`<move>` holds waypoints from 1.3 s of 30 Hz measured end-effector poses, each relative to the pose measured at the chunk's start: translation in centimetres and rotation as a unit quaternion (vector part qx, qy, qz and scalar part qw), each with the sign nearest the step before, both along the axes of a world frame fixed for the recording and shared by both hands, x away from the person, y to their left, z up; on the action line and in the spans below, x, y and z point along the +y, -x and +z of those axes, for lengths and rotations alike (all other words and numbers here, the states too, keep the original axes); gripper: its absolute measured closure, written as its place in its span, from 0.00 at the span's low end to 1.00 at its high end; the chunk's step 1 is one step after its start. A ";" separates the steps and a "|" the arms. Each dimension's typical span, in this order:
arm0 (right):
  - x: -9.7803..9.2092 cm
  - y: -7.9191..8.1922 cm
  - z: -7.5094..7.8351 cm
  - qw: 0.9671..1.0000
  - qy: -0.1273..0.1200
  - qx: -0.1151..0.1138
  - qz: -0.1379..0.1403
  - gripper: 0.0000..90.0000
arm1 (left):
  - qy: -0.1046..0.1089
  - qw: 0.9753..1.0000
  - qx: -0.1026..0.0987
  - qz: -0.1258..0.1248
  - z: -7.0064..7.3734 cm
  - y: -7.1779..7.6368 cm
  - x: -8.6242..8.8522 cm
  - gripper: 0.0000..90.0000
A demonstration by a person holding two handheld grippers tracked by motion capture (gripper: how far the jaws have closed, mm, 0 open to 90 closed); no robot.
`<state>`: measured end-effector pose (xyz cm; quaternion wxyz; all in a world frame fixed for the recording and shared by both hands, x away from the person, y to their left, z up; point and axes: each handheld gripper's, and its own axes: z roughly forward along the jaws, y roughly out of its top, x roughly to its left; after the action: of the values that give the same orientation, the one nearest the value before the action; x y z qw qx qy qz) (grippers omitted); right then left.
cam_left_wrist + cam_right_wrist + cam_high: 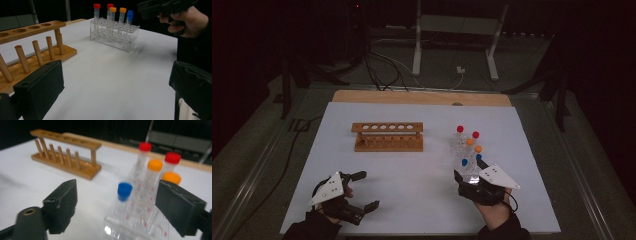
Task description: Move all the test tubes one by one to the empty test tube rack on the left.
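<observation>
The work looks barely begun. All six capped tubes stand in the clear plastic rack on the right half of the table: two with red caps at the far end, two with orange caps in the middle, two with blue caps nearest the person. The wooden rack, well apart to the left, has every hole in its top rail empty and its pegs bare.

The right tongs hover at the near end of the clear rack, jaws wide apart and holding nothing; in the right gripper view the nearer blue-capped tube stands between them, untouched. The left tongs wait low at the near left of the table, also wide open and empty.

If the tubes are bound for the wooden rack, none has gone over yet; the first grasp, seemingly of that blue-capped tube, is not yet made, and all six transfers remain
</observation>
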<state>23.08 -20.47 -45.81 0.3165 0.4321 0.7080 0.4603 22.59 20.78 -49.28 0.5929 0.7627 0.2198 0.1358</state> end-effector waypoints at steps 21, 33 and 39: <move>-0.1 -1.5 -1.0 0.995 0.005 0.098 -0.014 0.67 | -0.001 1.000 0.001 0.000 -0.1 0.0 -0.1 0.01; 0.0 -2.4 -1.3 0.993 0.000 0.115 -0.008 0.78 | 0.000 1.000 0.001 0.000 -0.1 0.0 -0.1 0.01; 0.0 -2.6 -1.4 0.993 0.005 0.116 -0.010 0.83 | 0.000 1.000 0.001 -0.001 0.0 0.0 0.0 0.01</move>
<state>25.68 -20.48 -47.24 0.2383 0.4881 0.7380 0.4005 22.59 20.74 -49.32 0.5927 0.7631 0.2198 0.1345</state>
